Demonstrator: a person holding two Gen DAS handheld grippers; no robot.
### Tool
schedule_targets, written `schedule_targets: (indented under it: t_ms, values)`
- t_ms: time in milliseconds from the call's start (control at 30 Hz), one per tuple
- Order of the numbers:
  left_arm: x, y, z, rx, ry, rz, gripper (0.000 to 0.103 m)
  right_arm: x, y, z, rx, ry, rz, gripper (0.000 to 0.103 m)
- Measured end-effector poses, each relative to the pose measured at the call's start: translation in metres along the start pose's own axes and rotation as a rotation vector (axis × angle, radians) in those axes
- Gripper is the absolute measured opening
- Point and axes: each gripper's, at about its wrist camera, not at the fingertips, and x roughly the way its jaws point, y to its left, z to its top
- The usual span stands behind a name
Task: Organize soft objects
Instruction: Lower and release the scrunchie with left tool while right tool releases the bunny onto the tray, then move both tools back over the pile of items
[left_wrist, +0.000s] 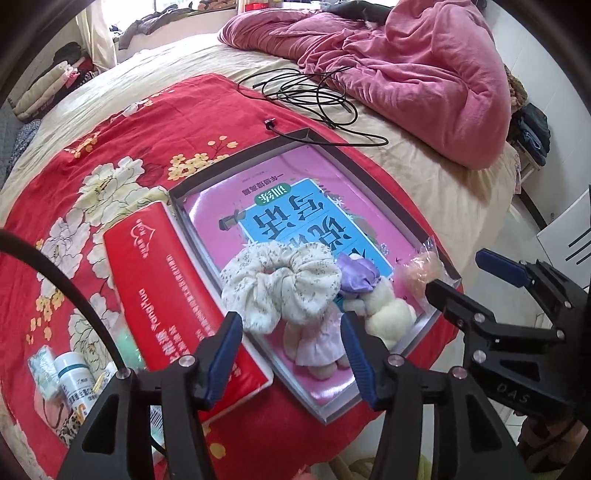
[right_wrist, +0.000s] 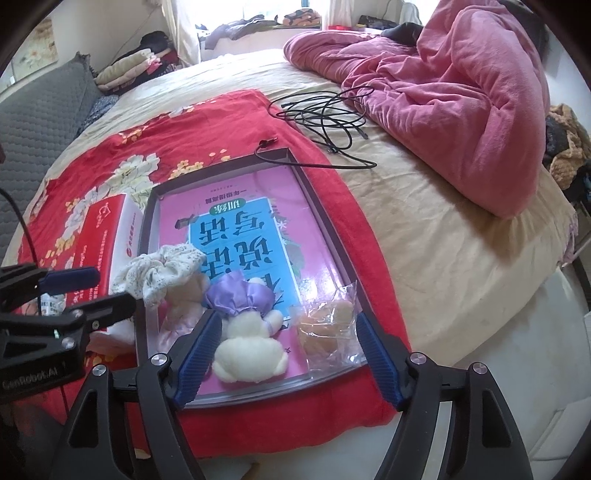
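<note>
- On the bed, a red floral cloth (left_wrist: 92, 155) is spread, and a shallow grey-rimmed tray (left_wrist: 236, 162) sits on it with a pink book (right_wrist: 236, 206) lying flat inside.
- At the near end of the tray the soft things are bunched together: a cream floral scrunchie (left_wrist: 284, 284), a small plush toy in a pale pink dress (left_wrist: 317, 343), and a cream plush in a purple dress (right_wrist: 247, 332) just beside it.
- A clear bag of something orange (right_wrist: 328, 325) lies in the tray's near right corner.
- The left gripper (left_wrist: 291, 350) hangs over the pink-dressed plush with its blue pads parted, nothing pinched between them.
- The right gripper (right_wrist: 288, 354) is spread wide above the purple-dressed plush and the bag, gripping neither.
- A red box (left_wrist: 173, 295) lies along the tray's left side, touching it.
- Beyond, a black cable (left_wrist: 314, 96) is coiled near a rumpled pink quilt (left_wrist: 424, 74).
</note>
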Motion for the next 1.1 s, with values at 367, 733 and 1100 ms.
schedule_targets:
  t_ms: [367, 733, 1100]
  values:
    - [-0.022, 0.009, -0.018, -0.021, -0.011, 0.037, 0.057, -0.014, 0.014, 0.003, -0.017, -0.029, 0.001, 0.077]
    - [-0.042, 0.027, -0.036, -0.059, -0.038, 0.071, 0.062, -0.029, 0.033, 0.002, -0.042, -0.061, -0.011, 0.078]
    - [-0.062, 0.051, -0.053, -0.101, -0.069, 0.101, 0.063, -0.040, 0.047, 0.003, -0.060, -0.092, -0.027, 0.078]
